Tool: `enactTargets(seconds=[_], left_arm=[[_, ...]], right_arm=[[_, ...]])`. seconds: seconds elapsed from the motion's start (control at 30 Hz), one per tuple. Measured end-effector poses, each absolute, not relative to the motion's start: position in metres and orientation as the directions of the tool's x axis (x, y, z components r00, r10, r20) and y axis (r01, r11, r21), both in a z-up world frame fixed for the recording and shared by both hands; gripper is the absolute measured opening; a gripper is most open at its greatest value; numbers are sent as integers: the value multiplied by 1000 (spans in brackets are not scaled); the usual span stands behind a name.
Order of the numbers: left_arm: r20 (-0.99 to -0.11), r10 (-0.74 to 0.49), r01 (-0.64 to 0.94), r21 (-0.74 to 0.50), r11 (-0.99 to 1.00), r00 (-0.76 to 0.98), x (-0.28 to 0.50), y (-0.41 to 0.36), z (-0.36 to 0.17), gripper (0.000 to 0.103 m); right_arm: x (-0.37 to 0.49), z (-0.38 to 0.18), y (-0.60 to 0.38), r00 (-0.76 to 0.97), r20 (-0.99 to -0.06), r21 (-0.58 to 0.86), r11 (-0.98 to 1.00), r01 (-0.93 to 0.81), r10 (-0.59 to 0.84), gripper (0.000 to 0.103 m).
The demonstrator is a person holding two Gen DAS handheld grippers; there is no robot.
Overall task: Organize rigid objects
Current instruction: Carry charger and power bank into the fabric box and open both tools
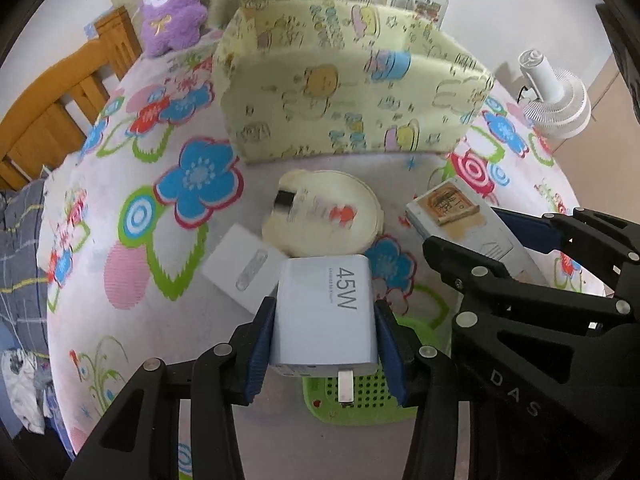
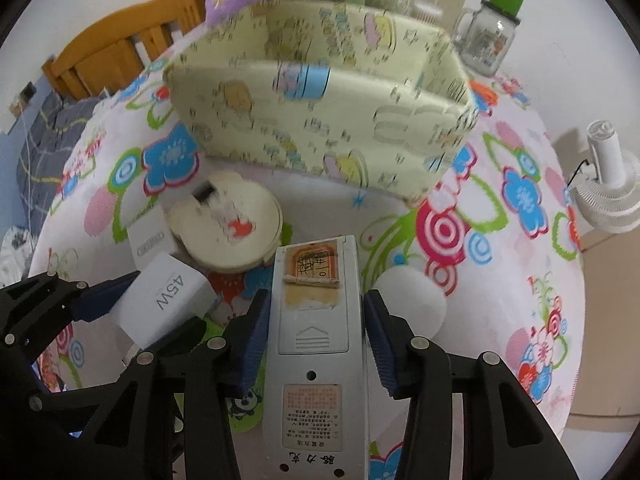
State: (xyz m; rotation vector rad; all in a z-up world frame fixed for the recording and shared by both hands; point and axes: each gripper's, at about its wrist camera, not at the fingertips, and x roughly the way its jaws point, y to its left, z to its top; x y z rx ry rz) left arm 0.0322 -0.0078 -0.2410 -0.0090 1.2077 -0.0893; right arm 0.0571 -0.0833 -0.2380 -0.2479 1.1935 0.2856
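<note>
Clamped between the left gripper's (image 1: pixel 325 336) blue pads, a white 45W charger (image 1: pixel 325 312) hangs above a green perforated basket (image 1: pixel 360 396). At its 2 o'clock, the right gripper (image 2: pixel 316 322) has shut on a grey remote (image 2: pixel 314 340), back side up. A cream round lid (image 1: pixel 324 216) lies at 12 o'clock on the floral tablecloth (image 1: pixel 132 200), before the yellow fabric box (image 1: pixel 352 92).

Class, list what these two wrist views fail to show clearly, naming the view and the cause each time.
- Yellow fabric storage box interior: both views, its near wall hides it.
- Small print under "45W" on the white charger: left wrist view, too small.
- Remote control button face: right wrist view, turned away.
- Green perforated basket: left wrist view, mostly behind charger and left gripper.
</note>
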Motion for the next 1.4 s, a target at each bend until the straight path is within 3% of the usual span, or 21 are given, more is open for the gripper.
enactTargets(seconds=[1.4], left_arm=[[-838,-105,104,-58,993,535,95,-1,-140,49]], right_arm=[[111,-130,-91,536,-833,60,985,-163,139,49]])
